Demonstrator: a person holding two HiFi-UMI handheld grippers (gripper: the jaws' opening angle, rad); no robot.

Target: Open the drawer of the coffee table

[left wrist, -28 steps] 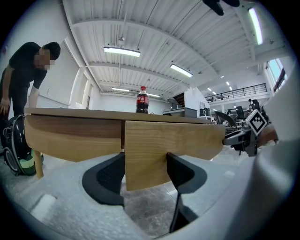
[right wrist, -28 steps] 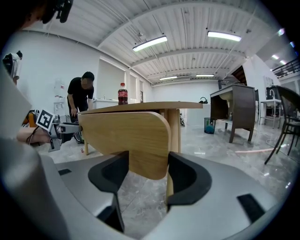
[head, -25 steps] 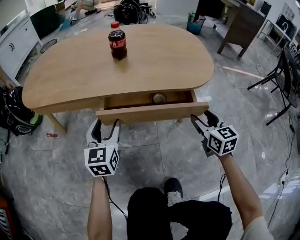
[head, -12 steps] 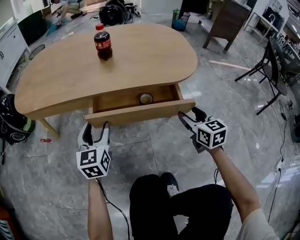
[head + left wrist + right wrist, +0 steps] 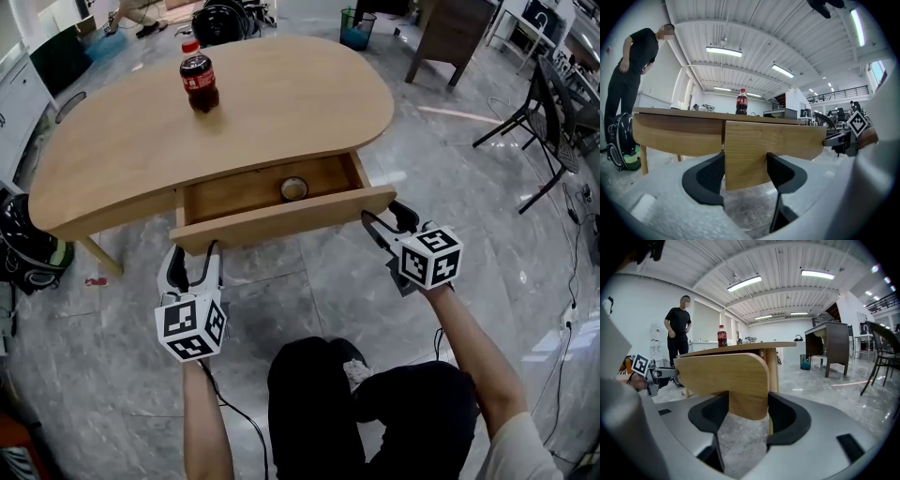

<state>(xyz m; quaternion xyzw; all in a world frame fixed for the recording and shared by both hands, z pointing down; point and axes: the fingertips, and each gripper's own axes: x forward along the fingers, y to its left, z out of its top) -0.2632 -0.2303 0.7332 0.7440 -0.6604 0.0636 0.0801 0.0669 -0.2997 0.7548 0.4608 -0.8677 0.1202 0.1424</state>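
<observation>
Gripping the front panel of the light wooden drawer (image 5: 281,223): two hand-held grippers.

Left gripper (image 5: 745,174): jaws closed against both faces of the panel's lower edge, near its left end.

Right gripper (image 5: 747,411): jaws likewise clamped on the panel's rounded right corner.

Drawer: pulled partly out from under the pale wooden kidney-shaped coffee table (image 5: 309,103), its rear part covered by the top.

Hidden or unclear: small round object (image 5: 293,188) inside the drawer, too small to identify. Jaw tips are tucked under the panel in the head view. Only one table leg (image 5: 97,256) is visible, at the left. Black backpack (image 5: 26,234) on the floor is cut by the left frame edge.

Change: the drawer stands further out than a second ago, with more of its floor exposed. Both grippers have drawn back with it.

Markings: dark cola bottle with red cap and red label (image 5: 198,78), upright on the far left of the tabletop, lettering too small to read. Black-and-white square markers on the left cube (image 5: 190,327) and the right cube (image 5: 430,255).
</observation>
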